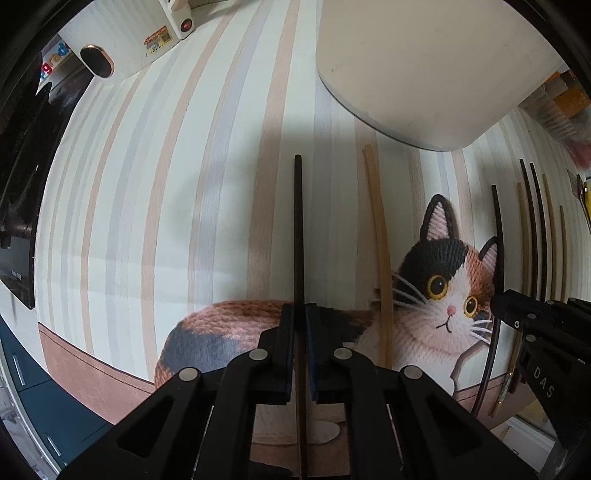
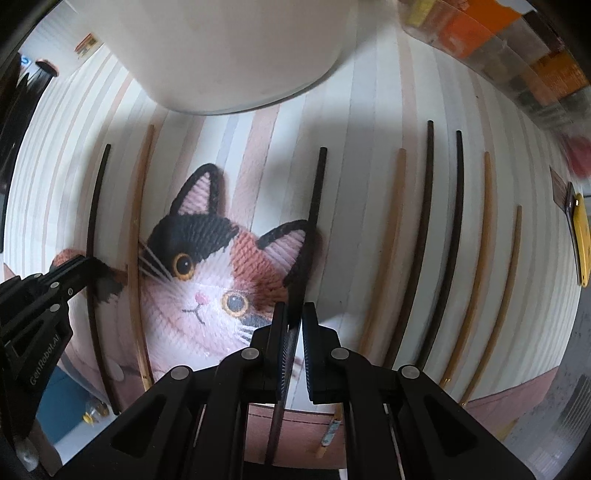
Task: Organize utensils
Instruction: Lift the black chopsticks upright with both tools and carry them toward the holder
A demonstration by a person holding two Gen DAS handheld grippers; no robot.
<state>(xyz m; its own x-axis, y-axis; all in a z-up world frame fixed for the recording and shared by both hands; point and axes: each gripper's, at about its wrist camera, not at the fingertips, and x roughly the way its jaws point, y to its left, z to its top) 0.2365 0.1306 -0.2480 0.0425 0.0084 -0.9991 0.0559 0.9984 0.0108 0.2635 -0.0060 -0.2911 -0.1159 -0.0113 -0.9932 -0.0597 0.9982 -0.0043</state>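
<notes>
My left gripper [image 1: 300, 317] is shut on a black chopstick [image 1: 298, 229] that points straight ahead over the cat-print mat [image 1: 147, 184]. A light wooden chopstick [image 1: 380, 251] lies just right of it. My right gripper [image 2: 294, 317] has its jaws slightly apart around another black chopstick [image 2: 314, 206], which touches the left pad; the grip is unclear. Several black and wooden chopsticks [image 2: 439, 236] lie in a row to its right. The left gripper also shows in the right wrist view [image 2: 77, 269] at the left edge, with its black chopstick [image 2: 96, 206] and the wooden one [image 2: 138, 221].
A white container [image 1: 424, 66] stands at the far side of the mat; it also shows in the right wrist view [image 2: 236, 51]. A white device with a red button [image 1: 181, 22] is at the far left. Clear boxes with orange items [image 2: 517, 48] and a yellow tool [image 2: 580, 236] are at the right.
</notes>
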